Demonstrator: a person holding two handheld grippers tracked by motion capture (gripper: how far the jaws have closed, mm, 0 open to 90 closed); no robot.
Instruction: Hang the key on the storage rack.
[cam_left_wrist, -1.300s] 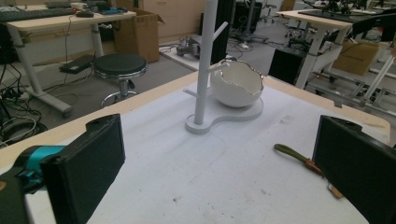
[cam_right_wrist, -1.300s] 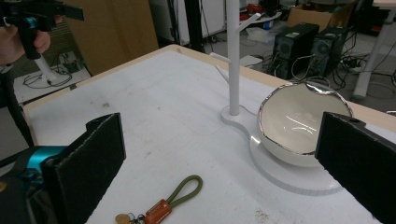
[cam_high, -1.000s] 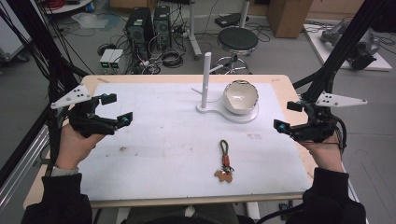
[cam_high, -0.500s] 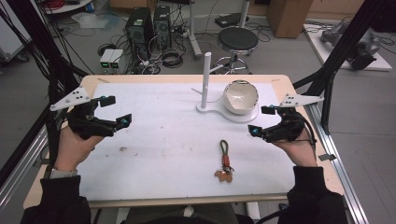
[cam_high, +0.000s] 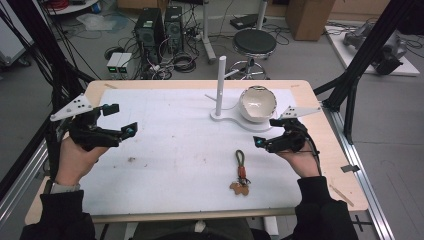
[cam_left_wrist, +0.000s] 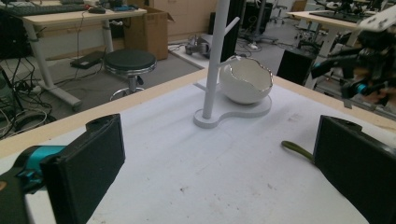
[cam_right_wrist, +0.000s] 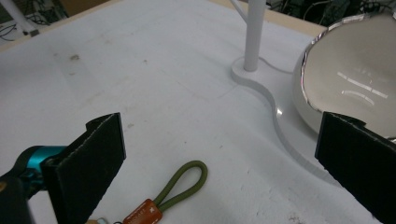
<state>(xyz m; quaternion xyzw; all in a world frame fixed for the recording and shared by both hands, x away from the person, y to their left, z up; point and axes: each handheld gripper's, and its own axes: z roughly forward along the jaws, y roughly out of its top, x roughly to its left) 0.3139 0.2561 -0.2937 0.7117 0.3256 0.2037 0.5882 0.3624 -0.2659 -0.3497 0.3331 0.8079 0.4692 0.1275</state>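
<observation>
Right gripper (cam_high: 263, 132) hovering above the table (cam_high: 165, 165) toward its right edge, jaws spread wide and empty, just right of an olive-looped keychain (cam_high: 240, 171) lying flat near the front edge. Left gripper (cam_high: 120, 120) raised near the left edge, jaws likewise apart, gripping nothing. Toward the far edge, a white stand (cam_high: 221, 85) with an upright post, and a white bowl (cam_high: 257, 103) resting tilted on its base.

- A white bowl (cam_high: 257, 104) sits on a flat white stand (cam_high: 225, 116).
- A white pole (cam_high: 220, 82) stands up from the stand, just beside the bowl.
- A black stool (cam_high: 255, 42) is on the floor behind the table (cam_high: 327, 145).
</observation>
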